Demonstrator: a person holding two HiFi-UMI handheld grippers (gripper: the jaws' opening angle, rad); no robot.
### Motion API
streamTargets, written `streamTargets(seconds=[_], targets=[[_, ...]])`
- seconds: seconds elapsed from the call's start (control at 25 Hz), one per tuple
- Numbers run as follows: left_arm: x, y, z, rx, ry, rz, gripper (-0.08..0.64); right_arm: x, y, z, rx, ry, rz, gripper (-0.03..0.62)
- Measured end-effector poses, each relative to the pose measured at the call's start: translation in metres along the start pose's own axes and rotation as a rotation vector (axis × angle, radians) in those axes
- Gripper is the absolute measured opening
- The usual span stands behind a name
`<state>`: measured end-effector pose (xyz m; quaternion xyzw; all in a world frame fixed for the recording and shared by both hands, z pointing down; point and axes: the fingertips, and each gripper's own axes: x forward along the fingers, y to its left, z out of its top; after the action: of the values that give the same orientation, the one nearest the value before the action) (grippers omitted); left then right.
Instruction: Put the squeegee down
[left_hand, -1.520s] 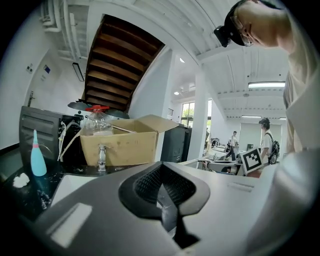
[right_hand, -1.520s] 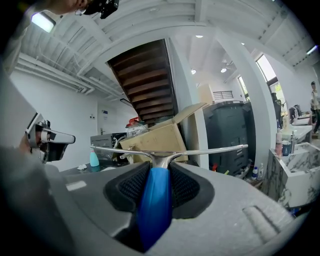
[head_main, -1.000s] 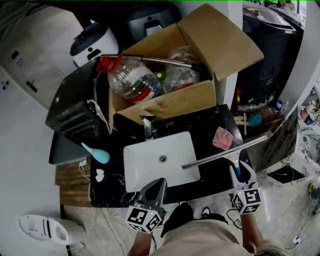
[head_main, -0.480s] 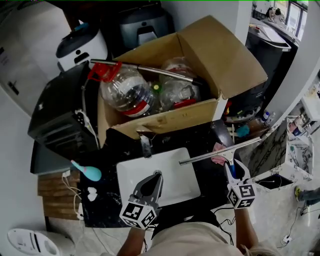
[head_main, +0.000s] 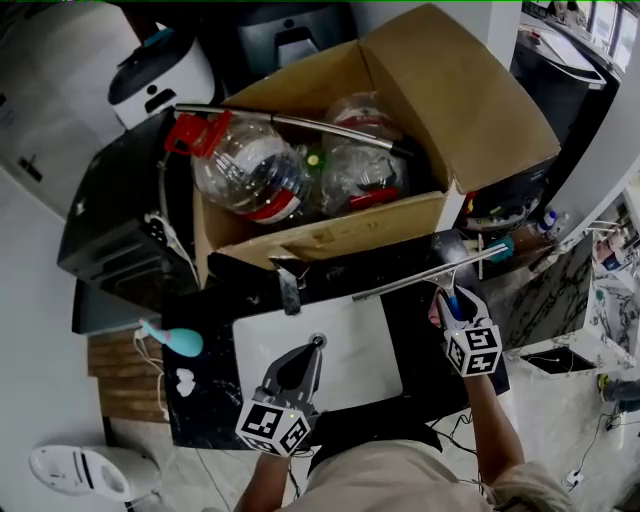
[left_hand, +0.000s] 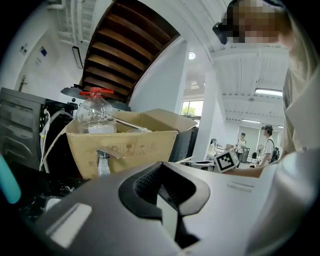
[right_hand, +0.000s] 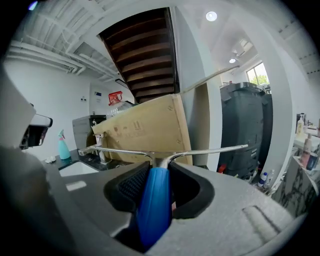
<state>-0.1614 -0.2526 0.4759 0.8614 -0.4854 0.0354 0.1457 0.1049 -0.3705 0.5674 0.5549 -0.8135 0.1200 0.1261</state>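
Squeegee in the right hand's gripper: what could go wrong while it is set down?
The squeegee's long blade hangs close to the cardboard box and the faucet, so it may knock one going down. The right gripper clamps only the blue handle, so the blade could swing. Near the counter's edge it might slide off.

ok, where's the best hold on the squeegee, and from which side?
The blue handle, taken from its free end, with the jaws straddling it along its length. It's the one thick, rounded part, and it juts square from the middle of the long thin blade, so the bar should stay balanced. The right gripper holds it that way now.
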Motion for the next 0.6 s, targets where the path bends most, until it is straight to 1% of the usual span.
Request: streamTargets(seconds=[0.24,0.48,0.6], targets=[[0.011,-0.005,-0.010,-0.004,0.024,0.038,0.015,0.058,-0.010,-0.030,0.039,0.100,0.052,0.130],[0.010,-0.002,-0.015,-0.025,0.035,0.082,0.015,0.093,-0.012,-0.056,0.017,0.216,0.039,0.130],[0.009,0.004,-0.015,-0.030,0.038,0.102,0.015,0.103,-0.012,-0.069,0.030,0.271,0.040,0.130]])
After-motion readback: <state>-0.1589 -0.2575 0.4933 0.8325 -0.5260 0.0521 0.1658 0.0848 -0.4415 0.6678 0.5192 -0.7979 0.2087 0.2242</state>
